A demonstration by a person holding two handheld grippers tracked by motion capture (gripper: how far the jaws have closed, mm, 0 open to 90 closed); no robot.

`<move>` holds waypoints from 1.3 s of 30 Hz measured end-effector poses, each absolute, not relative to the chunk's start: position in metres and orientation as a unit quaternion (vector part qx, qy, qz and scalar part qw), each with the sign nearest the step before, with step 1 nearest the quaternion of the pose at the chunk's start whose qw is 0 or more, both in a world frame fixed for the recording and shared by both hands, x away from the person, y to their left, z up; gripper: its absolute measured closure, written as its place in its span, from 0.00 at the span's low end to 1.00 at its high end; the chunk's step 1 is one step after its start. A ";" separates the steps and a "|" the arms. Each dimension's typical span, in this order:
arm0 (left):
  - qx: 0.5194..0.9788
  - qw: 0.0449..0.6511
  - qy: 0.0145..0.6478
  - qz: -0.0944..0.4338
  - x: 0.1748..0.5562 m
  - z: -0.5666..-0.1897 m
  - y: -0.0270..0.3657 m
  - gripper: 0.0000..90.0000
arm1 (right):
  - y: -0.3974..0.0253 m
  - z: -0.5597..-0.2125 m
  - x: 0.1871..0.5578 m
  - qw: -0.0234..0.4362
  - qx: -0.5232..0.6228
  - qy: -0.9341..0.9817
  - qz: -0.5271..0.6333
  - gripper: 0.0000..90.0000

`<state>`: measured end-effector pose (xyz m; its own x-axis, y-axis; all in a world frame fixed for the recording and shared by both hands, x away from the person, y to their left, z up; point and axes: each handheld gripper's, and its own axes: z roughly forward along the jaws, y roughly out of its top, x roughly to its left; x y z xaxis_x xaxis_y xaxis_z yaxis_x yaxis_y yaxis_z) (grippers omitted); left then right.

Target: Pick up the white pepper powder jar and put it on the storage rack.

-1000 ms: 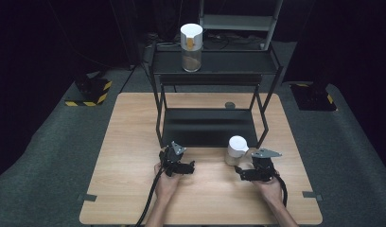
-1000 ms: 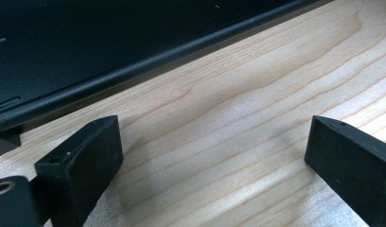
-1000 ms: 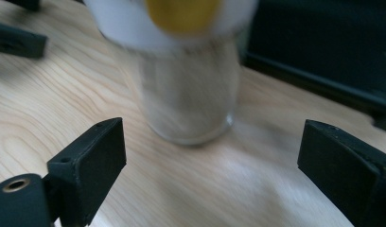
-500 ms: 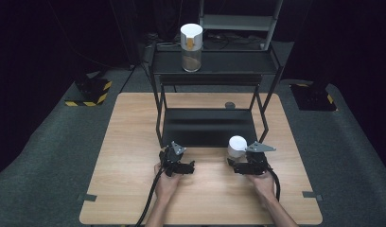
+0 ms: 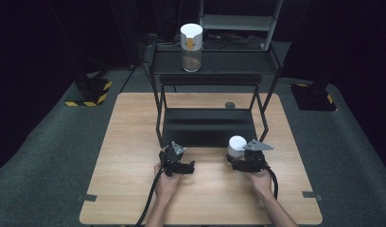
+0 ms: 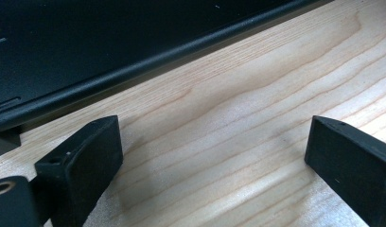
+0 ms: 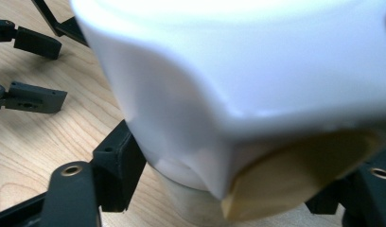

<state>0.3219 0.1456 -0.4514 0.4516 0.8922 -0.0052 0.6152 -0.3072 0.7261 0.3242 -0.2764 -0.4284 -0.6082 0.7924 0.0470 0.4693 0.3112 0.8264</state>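
White-lidded jar (image 7: 238, 90) at the near right of the wooden worktop (image 5: 134, 142), before the black rack (image 5: 207, 123): your right hand-held gripper (image 5: 238, 158) clasps it low, below the lid. Risk: 1 weak, low grip may let the jar tip. Your right wrist lies level; your left hand-held gripper (image 5: 179, 161), jaws spread and unladen, rests near the worktop.
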 end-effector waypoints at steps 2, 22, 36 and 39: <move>0.782 0.338 0.482 0.205 0.322 -0.451 0.146 0.06 | -0.277 -0.429 0.324 0.189 0.399 0.788 0.429 0.32; 0.782 0.338 0.482 0.205 0.322 -0.451 0.146 0.06 | -0.277 -0.419 0.324 0.195 0.390 0.796 0.419 0.34; 0.782 0.338 0.482 0.205 0.322 -0.451 0.146 0.06 | -0.288 -0.397 0.327 0.199 0.384 0.797 0.422 0.34; 0.782 0.338 0.482 0.205 0.322 -0.451 0.146 0.06 | -0.289 -0.393 0.326 0.202 0.388 0.793 0.423 0.34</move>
